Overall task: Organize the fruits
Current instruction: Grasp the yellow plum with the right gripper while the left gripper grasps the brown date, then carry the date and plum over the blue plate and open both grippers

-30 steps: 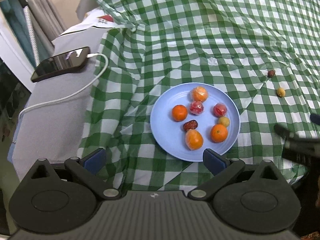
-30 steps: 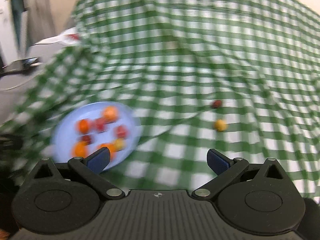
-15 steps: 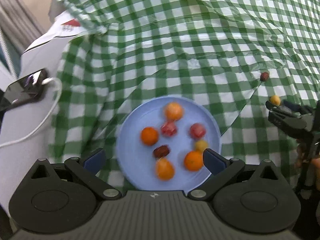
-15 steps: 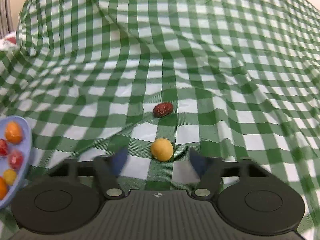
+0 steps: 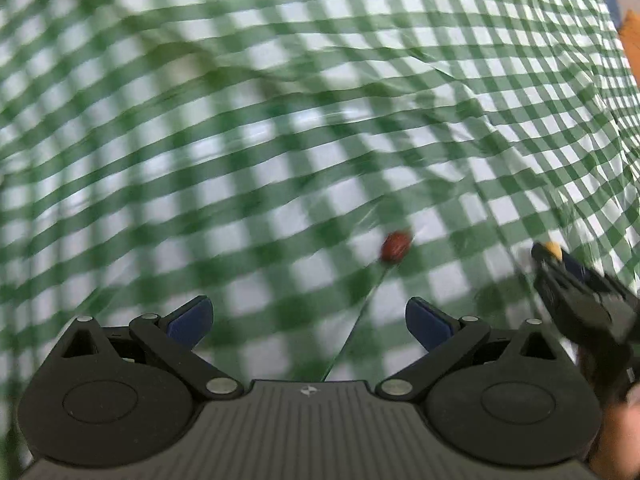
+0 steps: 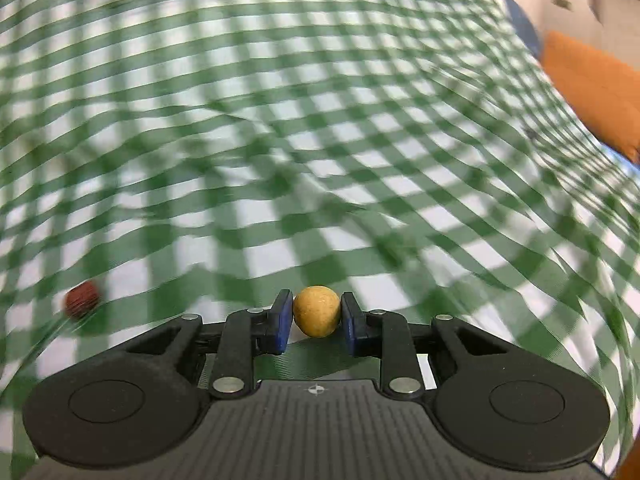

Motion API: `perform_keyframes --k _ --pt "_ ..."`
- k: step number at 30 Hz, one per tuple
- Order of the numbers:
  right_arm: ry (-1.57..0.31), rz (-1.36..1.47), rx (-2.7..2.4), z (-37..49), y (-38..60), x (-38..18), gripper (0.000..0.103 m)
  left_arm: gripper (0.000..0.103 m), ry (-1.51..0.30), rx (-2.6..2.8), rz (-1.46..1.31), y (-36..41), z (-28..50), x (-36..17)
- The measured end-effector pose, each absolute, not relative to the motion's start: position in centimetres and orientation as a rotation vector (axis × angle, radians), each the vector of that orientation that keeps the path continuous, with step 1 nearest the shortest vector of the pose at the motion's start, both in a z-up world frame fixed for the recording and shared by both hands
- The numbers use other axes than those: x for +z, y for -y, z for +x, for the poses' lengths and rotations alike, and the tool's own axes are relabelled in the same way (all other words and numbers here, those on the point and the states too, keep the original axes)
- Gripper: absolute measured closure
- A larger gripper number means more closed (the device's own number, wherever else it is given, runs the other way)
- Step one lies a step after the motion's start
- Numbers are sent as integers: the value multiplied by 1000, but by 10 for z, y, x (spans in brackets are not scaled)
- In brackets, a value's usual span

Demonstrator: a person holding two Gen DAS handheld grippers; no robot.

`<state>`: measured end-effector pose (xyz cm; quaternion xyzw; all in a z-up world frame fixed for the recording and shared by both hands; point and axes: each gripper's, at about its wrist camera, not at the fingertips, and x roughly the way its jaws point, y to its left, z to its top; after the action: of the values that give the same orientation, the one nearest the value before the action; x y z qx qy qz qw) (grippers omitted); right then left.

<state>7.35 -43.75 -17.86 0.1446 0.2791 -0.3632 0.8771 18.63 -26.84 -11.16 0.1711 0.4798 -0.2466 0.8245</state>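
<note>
My right gripper (image 6: 316, 316) is shut on a small round yellow fruit (image 6: 317, 310), held between its blue pads just above the green checked tablecloth. The same fruit (image 5: 553, 248) shows in the left wrist view at the tip of the right gripper (image 5: 554, 258). A dark red date (image 5: 395, 245) lies on the cloth ahead and a little right of my open, empty left gripper (image 5: 308, 320). The date (image 6: 82, 298) also lies to the left of the right gripper. The blue plate of fruits is out of view. Both views are blurred by motion.
The green and white checked tablecloth (image 5: 280, 120) is wrinkled, with a raised fold running toward the date. An orange cushion-like object (image 6: 592, 88) sits beyond the table's far right edge.
My right gripper closed on the yellow fruit. My left gripper swung right, so the blue plate left its view and the date now lies ahead of it.
</note>
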Motion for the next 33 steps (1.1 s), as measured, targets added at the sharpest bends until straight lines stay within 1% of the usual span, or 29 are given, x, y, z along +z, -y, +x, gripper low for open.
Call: perform_keyframes --k 2,4,6,8,13,14,15,16,18,21,24,30,33 --pt "-594 316 -744 79 440 -181 76 8 -1026 -563 382 289 201 -126" --pt "-598 317 -728 78 439 -184 76 20 -1034 -595 410 309 211 -140" --pt "-598 323 -719 80 442 -184 76 27 -1042 -617 434 322 215 -151" --pt "-599 332 -717 81 443 -184 76 28 -1043 -638 454 331 218 -161" --pt "-600 334 -719 84 442 -183 76 41 -1061 -707 476 341 220 -174" --pt "-599 334 -720 83 441 -183 76 46 -1051 -719 469 341 220 -174" --pt "-597 334 -720 84 442 -183 76 70 -1042 -735 459 341 221 -173" --pt "-595 333 -720 83 442 -183 76 80 -1047 -748 448 340 222 -171" --pt "-587 335 -724 82 442 -184 76 80 -1054 -745 411 336 224 -165" --pt "-578 323 -744 81 442 -184 76 80 -1019 -715 420 326 221 -152" --pt "-563 322 -787 79 446 -184 76 80 -1001 -640 409 305 220 -136" --pt "-513 265 -839 71 441 -178 76 80 -968 -509 337 224 198 -86" --pt "-491 200 -826 62 428 -163 76 80 -952 -454 299 179 174 -60"
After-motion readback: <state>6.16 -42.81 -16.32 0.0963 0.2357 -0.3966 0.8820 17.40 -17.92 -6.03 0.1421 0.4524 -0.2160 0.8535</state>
